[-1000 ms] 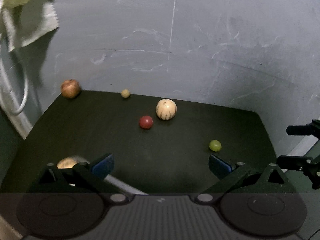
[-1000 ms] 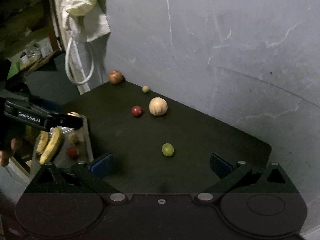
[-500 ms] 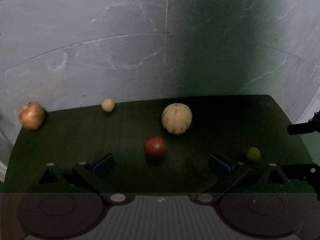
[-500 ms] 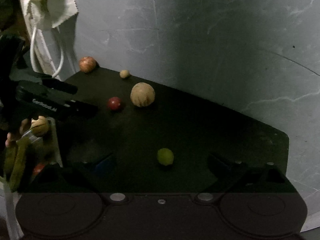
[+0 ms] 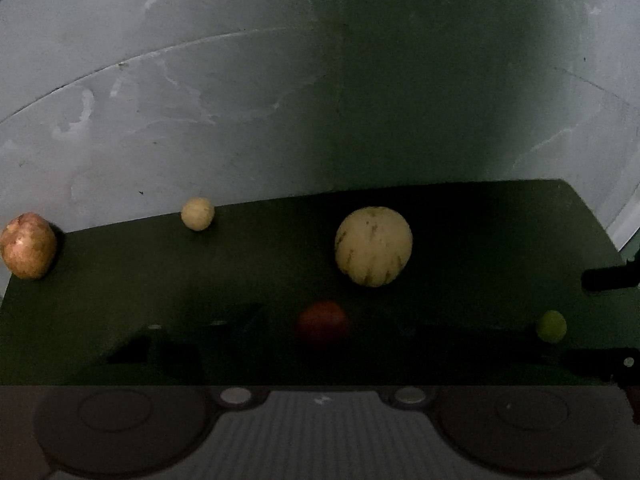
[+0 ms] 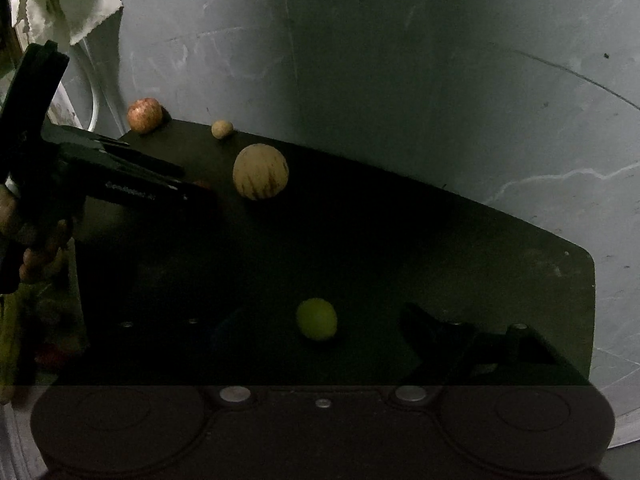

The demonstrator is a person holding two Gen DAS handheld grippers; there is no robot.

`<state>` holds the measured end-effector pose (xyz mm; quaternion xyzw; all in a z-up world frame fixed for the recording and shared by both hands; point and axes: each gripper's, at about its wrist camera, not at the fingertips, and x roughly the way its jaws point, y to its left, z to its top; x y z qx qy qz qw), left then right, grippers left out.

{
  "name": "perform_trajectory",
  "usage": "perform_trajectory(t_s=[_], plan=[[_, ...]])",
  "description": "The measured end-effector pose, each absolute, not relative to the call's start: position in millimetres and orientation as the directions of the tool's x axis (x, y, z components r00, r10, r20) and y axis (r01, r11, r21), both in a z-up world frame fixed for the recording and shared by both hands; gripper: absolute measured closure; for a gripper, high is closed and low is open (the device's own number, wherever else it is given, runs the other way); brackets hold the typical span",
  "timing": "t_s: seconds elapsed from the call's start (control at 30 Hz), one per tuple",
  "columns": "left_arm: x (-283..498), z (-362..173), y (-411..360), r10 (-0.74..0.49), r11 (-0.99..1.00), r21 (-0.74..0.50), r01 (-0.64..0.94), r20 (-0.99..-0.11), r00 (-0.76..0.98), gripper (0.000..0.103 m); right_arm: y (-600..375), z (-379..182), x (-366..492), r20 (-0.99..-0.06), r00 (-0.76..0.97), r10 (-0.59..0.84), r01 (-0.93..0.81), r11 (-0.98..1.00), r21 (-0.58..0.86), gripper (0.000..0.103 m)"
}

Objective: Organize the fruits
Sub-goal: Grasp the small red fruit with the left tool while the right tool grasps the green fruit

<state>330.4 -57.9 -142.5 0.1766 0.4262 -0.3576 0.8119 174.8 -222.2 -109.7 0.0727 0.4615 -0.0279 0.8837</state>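
Note:
On the dark table [image 5: 480,232] lie a striped pale melon [image 5: 373,246], a small red fruit [image 5: 322,322], a small beige fruit [image 5: 197,213], a reddish apple [image 5: 28,245] at the left edge and a green grape [image 5: 551,326]. My left gripper [image 5: 324,332] is open, low over the table, with the red fruit between its dark fingers. My right gripper [image 6: 316,324] is open with the green grape [image 6: 316,319] between its fingers. The melon [image 6: 260,177], beige fruit [image 6: 222,128] and apple [image 6: 144,115] lie beyond it. The left gripper's body [image 6: 120,176] shows at the left.
A grey wall [image 5: 320,80] stands right behind the table. A white cloth [image 6: 68,0] and a hose hang at the far left. A tray with bananas and other fruit [image 6: 24,320] sits left of the table, dim. The right gripper's parts [image 5: 608,280] show at the right edge.
Both grippers have moved forward and lower over the table. The red fruit now sits between the left fingers and the grape between the right fingers. The scene has grown darker.

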Motion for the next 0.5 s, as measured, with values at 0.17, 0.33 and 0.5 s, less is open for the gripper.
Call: perform_trajectory(t_s=[0.17, 0.33, 0.5], plan=[[332.3, -148.4, -57.8, -0.422, 0.672, -0.017, 0.741, -0.831, 0.363, 0.05, -218.9, -111.9, 175.3, -0.823, 0.567, 0.03, 0.098, 0.99, 0.103, 0.022], [335.5, -150.2, -56.7, -0.424, 0.67, -0.032, 0.742, -0.836, 0.348, 0.068, -216.2, -114.1, 176.3, -0.826, 0.563, 0.029, 0.093, 0.991, 0.098, 0.025], [335.3, -150.5, -57.2, -0.426, 0.671, -0.027, 0.741, -0.832, 0.356, 0.069, -215.4, -114.9, 177.7, -0.832, 0.555, 0.023, 0.092, 0.992, 0.088, 0.027]])
